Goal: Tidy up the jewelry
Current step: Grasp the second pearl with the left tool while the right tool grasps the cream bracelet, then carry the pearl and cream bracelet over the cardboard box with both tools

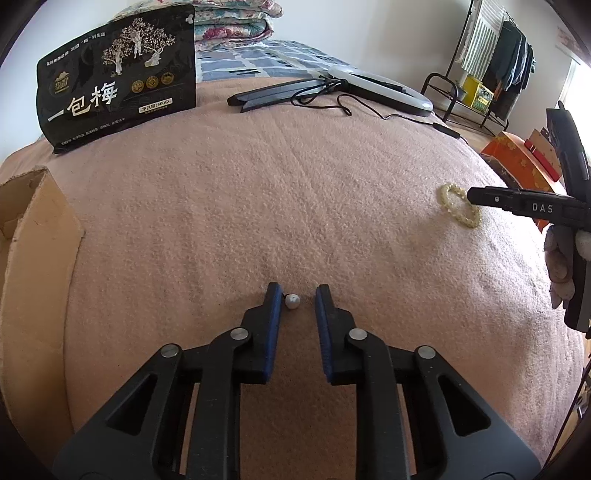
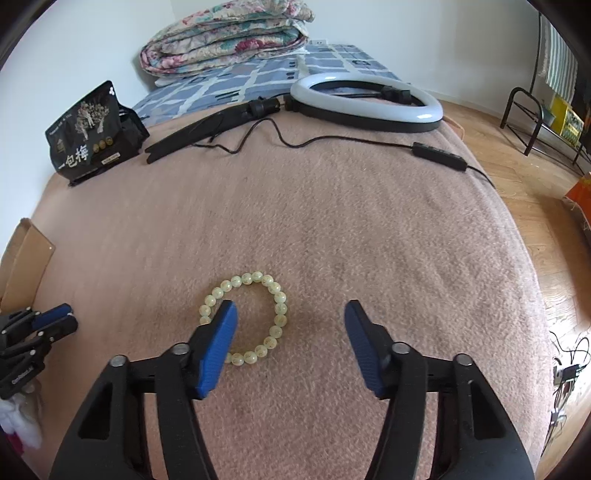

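Observation:
A small white pearl earring (image 1: 292, 301) lies on the pink blanket between the blue pads of my left gripper (image 1: 297, 295), close to the left pad; the jaws are partly open and not closed on it. A pale yellow-green bead bracelet (image 2: 246, 317) lies flat on the blanket; it also shows in the left wrist view (image 1: 460, 208). My right gripper (image 2: 291, 314) is wide open just above it, its left finger over the ring's inside and its right finger beyond the ring to the right. The right gripper also shows in the left wrist view (image 1: 476, 195).
An open cardboard box (image 1: 29, 229) stands at the left edge of the bed. A black snack bag (image 1: 118, 77), a folded black tripod (image 2: 207, 133) and a ring light (image 2: 365, 101) with its cable lie at the far side. A folded quilt (image 2: 225, 35) lies beyond.

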The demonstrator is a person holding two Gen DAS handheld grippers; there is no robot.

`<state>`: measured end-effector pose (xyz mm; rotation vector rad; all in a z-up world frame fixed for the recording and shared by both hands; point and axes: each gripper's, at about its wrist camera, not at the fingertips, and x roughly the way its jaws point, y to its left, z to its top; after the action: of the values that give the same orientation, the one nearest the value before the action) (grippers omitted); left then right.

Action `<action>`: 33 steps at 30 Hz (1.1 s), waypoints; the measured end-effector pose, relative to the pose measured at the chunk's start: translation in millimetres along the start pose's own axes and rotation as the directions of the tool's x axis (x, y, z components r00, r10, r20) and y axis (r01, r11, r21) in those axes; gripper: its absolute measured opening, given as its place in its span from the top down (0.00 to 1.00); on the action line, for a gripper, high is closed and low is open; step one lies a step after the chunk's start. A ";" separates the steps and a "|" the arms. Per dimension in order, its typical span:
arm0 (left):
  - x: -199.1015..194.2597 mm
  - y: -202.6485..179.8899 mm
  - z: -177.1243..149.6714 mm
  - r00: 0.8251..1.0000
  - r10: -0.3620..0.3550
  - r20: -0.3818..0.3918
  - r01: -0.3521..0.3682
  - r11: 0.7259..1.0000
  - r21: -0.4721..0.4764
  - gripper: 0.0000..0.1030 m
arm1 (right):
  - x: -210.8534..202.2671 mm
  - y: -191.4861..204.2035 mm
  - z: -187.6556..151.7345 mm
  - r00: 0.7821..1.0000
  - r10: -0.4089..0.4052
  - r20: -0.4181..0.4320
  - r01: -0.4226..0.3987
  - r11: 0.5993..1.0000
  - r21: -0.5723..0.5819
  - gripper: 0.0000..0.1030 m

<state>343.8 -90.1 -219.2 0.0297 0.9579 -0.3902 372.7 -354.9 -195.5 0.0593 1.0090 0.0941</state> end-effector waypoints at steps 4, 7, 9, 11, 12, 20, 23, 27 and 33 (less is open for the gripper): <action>1.3 0.9 0.6 1.000 -0.005 0.003 0.005 1.000 0.000 0.87 | 9.9 4.5 -2.2 1.000 -0.010 -0.024 0.009 1.000 -0.025 0.54; 1.5 0.9 0.3 1.000 -0.007 0.006 0.007 1.000 -0.001 0.90 | 15.1 5.9 -2.8 0.999 -0.018 -0.032 0.017 0.999 -0.034 0.62; 1.7 0.9 0.4 1.000 -0.007 0.007 0.007 1.000 -0.002 0.91 | 15.8 6.7 -2.4 0.999 -0.013 -0.032 0.012 0.999 -0.037 0.81; 1.6 0.8 0.5 1.000 -0.006 0.007 0.006 1.000 0.000 0.91 | 15.7 8.2 -2.3 0.999 -0.002 -0.034 0.000 0.999 -0.041 0.92; 1.9 1.2 0.6 1.000 -0.005 0.007 0.005 1.000 0.001 0.91 | 15.6 9.4 -2.5 0.999 0.002 -0.035 -0.003 0.999 -0.043 0.93; -6.7 -0.2 1.8 1.000 -0.001 0.013 0.000 1.000 0.006 0.91 | 6.2 14.4 -4.0 1.000 0.015 -0.023 -0.015 0.999 -0.041 0.94; -15.3 0.3 3.1 1.000 0.000 0.026 0.000 1.000 0.004 0.91 | -2.7 17.3 -3.5 1.000 0.026 -0.005 -0.026 0.999 -0.037 0.94; -28.5 1.8 4.8 0.999 -0.001 0.047 0.001 1.000 -0.004 0.91 | -17.3 25.4 -1.3 0.999 0.041 0.021 -0.040 0.998 -0.043 0.94; -49.4 6.2 6.7 0.997 -0.007 0.076 0.008 1.000 -0.016 0.91 | -39.6 45.4 2.5 0.996 0.066 0.054 -0.062 0.995 -0.075 0.94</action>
<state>326.0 -70.3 -176.7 -0.0035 0.8863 -0.3875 351.5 -314.0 -156.7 0.0270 0.9470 0.1865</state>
